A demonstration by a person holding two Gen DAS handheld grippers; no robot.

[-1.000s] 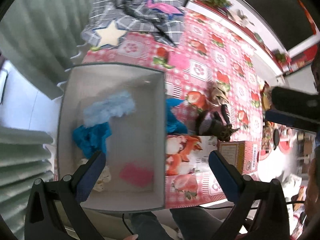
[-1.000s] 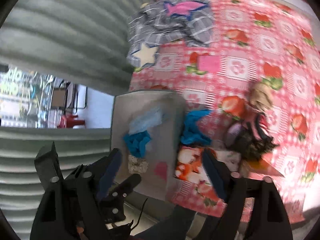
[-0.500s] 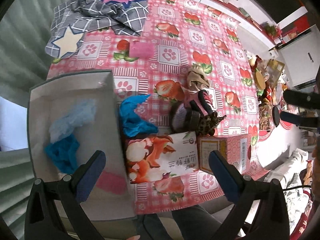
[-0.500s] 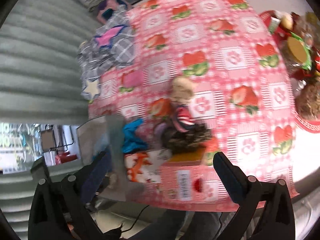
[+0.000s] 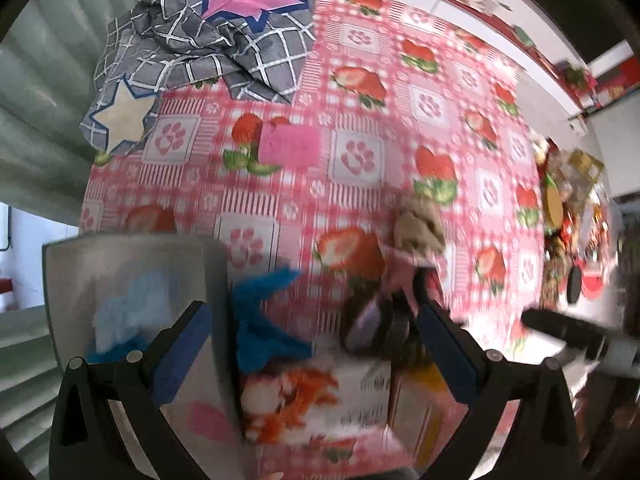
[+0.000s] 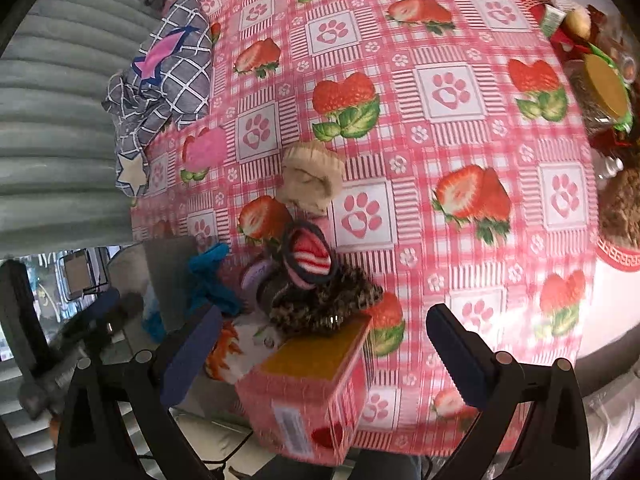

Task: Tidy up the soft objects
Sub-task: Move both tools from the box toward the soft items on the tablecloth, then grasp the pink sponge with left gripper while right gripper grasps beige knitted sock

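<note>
My left gripper (image 5: 314, 352) is open and empty, above the right wall of the white box (image 5: 132, 248). In the box lie a light blue fluffy cloth (image 5: 128, 312) and a pink piece (image 5: 208, 420). A blue cloth (image 5: 264, 320) lies just outside the box on the table. My right gripper (image 6: 324, 356) is open and empty over a pink carton (image 6: 308, 396). Beyond the carton sit a leopard-print scrunchie (image 6: 324, 304), a striped red-pink roll (image 6: 310, 258) and a beige cloth (image 6: 312, 176). A pink cloth (image 6: 206, 152) lies farther left.
A grey checked blanket (image 5: 208, 40) with star patches is bunched at the table's far left corner. A fox-print tissue box (image 5: 312, 396) stands between the white box and the pink carton. Jars and snacks (image 6: 604, 88) crowd the right edge. The strawberry tablecloth (image 6: 448, 88) covers the table.
Both grippers have swung from over the white box towards the middle of the table. The right one now hangs over the pink carton. Both stay open and empty.
</note>
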